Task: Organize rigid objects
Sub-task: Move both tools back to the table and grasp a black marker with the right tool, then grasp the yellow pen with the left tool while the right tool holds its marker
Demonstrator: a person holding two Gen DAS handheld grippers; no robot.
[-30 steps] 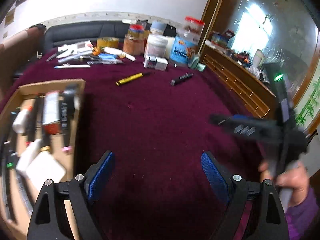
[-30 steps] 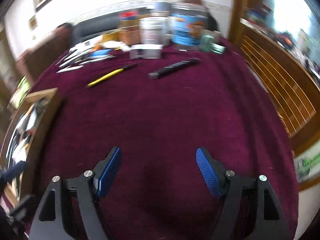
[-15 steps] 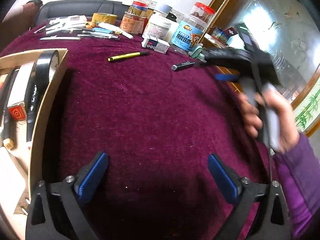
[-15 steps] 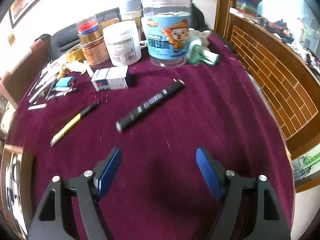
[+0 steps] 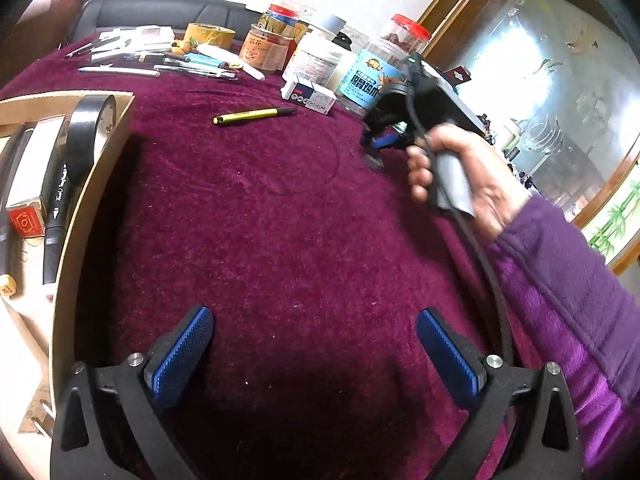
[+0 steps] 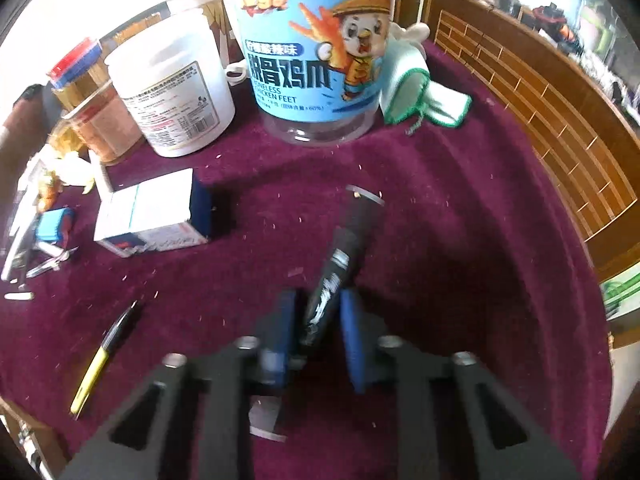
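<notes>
My right gripper [image 6: 318, 322] is shut on a black marker [image 6: 348, 240] that points away along the maroon cloth, its far end toward the blue snack jar [image 6: 312, 48]. In the left wrist view the right gripper [image 5: 376, 148] is down at the cloth near that jar [image 5: 372, 80]. My left gripper [image 5: 314, 344] is open and empty above bare cloth. A cardboard box [image 5: 96, 184] at the left holds pens, a tape roll and a small carton. A yellow pen [image 5: 254, 115] lies on the cloth; it also shows in the right wrist view [image 6: 102, 356].
A small white carton [image 6: 152, 212], a white tub [image 6: 172, 88], jars [image 5: 266, 50] and a green-edged cloth [image 6: 424, 96] crowd the far side. Pens and tools [image 5: 160, 62] lie at the far left. A wooden cabinet [image 6: 540, 112] borders the table's right edge.
My right gripper has moved forward to the black marker and closed its jaws on it. My left gripper has stayed open over the cloth beside the box.
</notes>
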